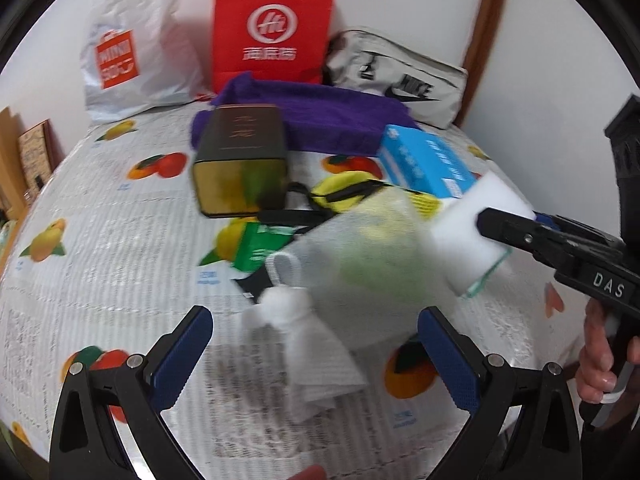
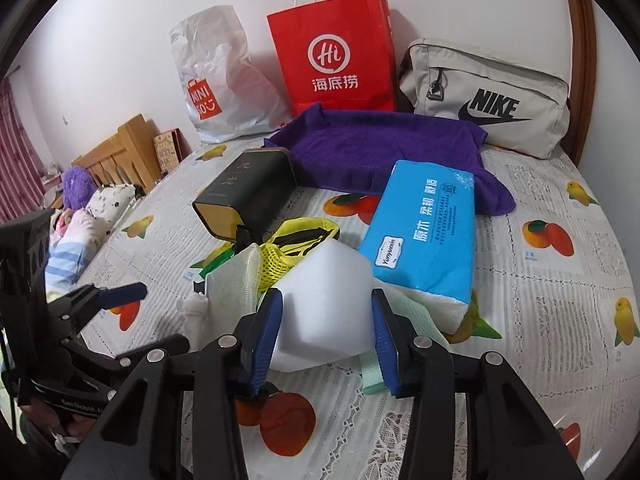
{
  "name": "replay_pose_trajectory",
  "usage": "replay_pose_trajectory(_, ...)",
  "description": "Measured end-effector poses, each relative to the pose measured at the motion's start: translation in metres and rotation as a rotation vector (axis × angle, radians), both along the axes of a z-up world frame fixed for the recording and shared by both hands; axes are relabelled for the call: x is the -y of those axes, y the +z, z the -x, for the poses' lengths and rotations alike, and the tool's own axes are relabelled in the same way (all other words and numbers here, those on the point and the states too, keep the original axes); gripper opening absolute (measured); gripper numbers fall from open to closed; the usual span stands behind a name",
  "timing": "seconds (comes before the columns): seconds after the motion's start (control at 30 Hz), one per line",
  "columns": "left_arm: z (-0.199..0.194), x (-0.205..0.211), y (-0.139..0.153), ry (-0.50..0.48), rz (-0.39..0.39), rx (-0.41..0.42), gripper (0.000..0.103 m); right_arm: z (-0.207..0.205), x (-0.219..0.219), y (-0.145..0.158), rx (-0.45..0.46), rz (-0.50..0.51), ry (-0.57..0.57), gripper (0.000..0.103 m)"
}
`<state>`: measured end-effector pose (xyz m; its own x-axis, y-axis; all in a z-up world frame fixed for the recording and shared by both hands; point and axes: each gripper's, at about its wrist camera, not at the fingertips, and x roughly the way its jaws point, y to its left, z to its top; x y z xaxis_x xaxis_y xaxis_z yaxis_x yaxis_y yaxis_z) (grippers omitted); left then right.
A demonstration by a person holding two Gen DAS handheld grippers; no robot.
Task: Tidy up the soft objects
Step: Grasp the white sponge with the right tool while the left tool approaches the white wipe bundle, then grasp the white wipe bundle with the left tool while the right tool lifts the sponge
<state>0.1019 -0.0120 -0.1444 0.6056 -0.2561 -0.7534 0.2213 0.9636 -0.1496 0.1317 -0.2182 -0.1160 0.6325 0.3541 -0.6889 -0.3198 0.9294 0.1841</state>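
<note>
My right gripper [image 2: 326, 320] is shut on a white sponge block [image 2: 324, 300] and holds it above the fruit-print bedspread; the sponge also shows in the left wrist view [image 1: 476, 232], with the right gripper [image 1: 496, 224] coming in from the right. My left gripper [image 1: 316, 344] is open and empty, just in front of a white mesh drawstring pouch [image 1: 352, 276] with something green inside. A yellow mesh bag [image 2: 296, 248], a blue tissue pack [image 2: 424, 224] and a purple towel [image 2: 376, 152] lie beyond.
A dark rectangular tin [image 2: 248, 196] lies on its side left of the towel. A red paper bag [image 2: 332, 52], a Miniso plastic bag [image 2: 224, 84] and a grey Nike pouch [image 2: 488, 96] stand against the wall. A green packet [image 1: 260, 244] lies near the tin.
</note>
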Motion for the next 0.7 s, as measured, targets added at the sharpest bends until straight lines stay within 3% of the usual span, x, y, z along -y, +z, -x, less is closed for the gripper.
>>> replay_pose_trajectory(0.13,0.006,0.018,0.0,-0.055,-0.054,0.031,0.103,0.008,0.014,0.008,0.018,-0.014,-0.022,0.044)
replay_pose_trajectory(0.23,0.005,0.019,-0.005,-0.038,-0.101,0.021,0.103,0.014,0.025,0.011,0.028,-0.011,-0.042,0.044)
replay_pose_trajectory(0.4,-0.007,-0.016,-0.01,0.044,0.005,-0.031,0.103,0.022,0.043,0.007,0.021,0.008,-0.077,0.044)
replay_pose_trajectory(0.47,-0.011,-0.026,-0.01,0.076,0.037,-0.042,0.098,0.024,0.05,0.002,0.009,0.007,-0.09,0.044)
replay_pose_trajectory(0.7,-0.024,-0.013,-0.023,0.083,-0.053,-0.06,0.087,0.03,0.068,-0.02,-0.068,0.023,-0.108,0.044)
